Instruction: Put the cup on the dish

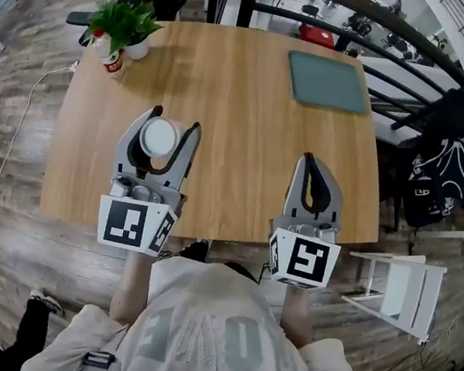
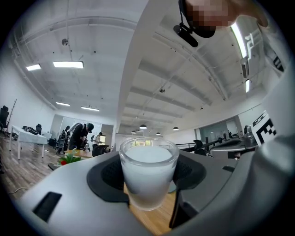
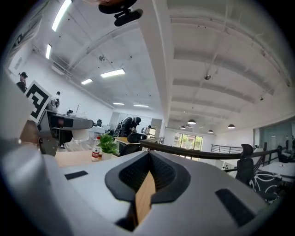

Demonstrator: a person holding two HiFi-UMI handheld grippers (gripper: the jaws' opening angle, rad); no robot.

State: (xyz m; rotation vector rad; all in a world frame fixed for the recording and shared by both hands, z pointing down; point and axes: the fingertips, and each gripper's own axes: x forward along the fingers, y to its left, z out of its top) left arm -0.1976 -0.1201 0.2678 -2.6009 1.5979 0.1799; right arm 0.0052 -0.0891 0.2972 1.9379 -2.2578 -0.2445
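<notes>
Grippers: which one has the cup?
The left gripper: its jaws are closed on the white cup. The right gripper is shut, with nothing between its jaws.

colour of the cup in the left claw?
The cup is frosted white with a clear glass rim; it shows best in the left gripper view.

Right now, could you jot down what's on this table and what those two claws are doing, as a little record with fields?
Table: wooden
Left gripper: closed on a frosted white cup, near the person's edge
Right gripper: shut, holding nothing
Dish: flat grey-green square at the far right, nothing on it
Far left corner: potted plant, small bottle beside it
Cup on dish: not yet
</notes>
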